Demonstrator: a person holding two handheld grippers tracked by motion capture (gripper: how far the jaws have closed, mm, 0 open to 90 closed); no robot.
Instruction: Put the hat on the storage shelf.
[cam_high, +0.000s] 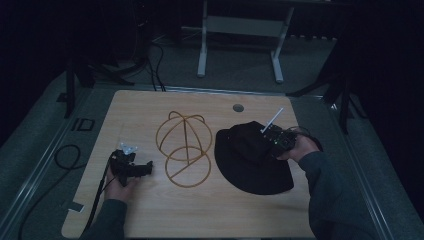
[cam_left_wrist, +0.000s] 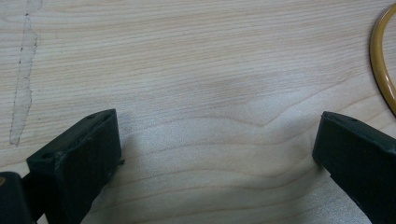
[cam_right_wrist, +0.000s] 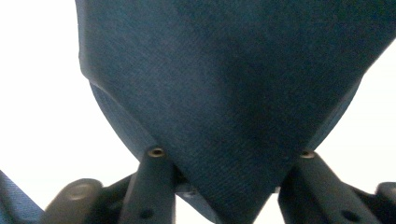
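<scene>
- Hat (cam_high: 252, 162): dark fabric, lying on the right half of the table (cam_high: 150, 215), just beside the wire stand (cam_high: 182, 147).
- Handling — judged soft, light and limp; it will sag and fold when lifted. Best hold looks like a pinch on the crown, or on the brim edge.
- Right gripper (cam_high: 270, 141): at the hat's crown, jaws clenched on a bunched fold of the cloth.
- Left gripper (cam_high: 148, 167): resting on bare wood left of the stand, jaws spread wide, empty — well apart from the hat.
</scene>
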